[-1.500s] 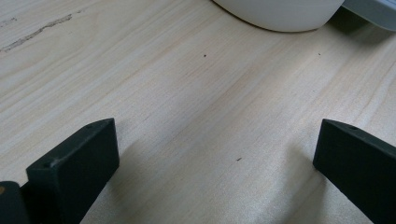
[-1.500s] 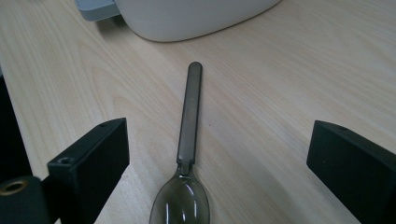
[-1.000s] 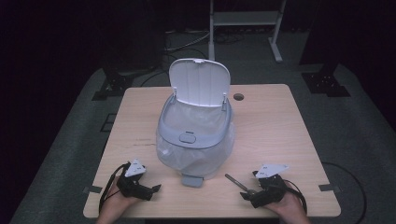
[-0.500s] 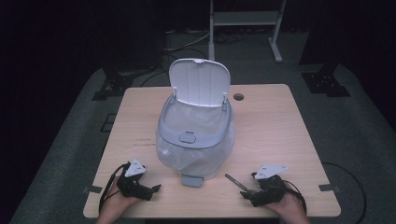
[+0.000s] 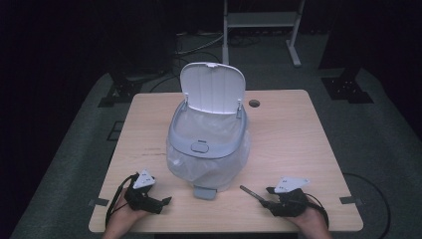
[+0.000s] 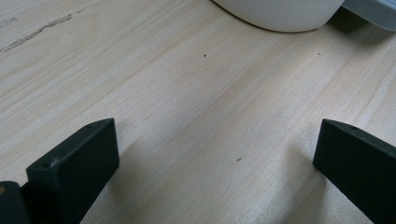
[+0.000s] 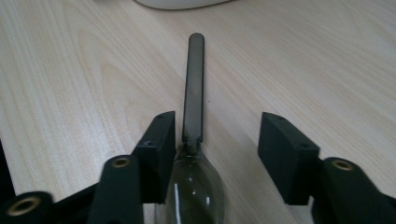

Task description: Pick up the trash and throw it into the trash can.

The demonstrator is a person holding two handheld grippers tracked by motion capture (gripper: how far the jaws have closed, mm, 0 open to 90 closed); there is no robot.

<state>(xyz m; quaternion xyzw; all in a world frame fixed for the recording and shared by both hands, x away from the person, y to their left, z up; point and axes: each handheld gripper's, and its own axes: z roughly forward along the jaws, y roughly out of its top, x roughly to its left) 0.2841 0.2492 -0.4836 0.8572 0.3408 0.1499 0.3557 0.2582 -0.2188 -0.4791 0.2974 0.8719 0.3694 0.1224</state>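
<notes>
**A:** anything change over the last second? Comparing the high view shots and I see basically nothing — both hands parked at the near edge of the worktop [image 5: 298, 129], bin [image 5: 208, 149] in the middle with its lid [image 5: 212, 87] flipped up.

**B:** yeah, same here, no real movement. So I'd guess the pickup hasn't started. The spoon [image 7: 193, 116] lies flat on the wood between the fingers of the right gripper [image 7: 217, 140], which are apart — one finger right beside the neck, the other clear of it.

**A:** which way does it point?

**B:** bowl end toward the hand, handle running straight away toward the bin's base — long axis along the gripper's own line. Left gripper [image 6: 215, 154] is spread wide too, over bare wood.
</notes>
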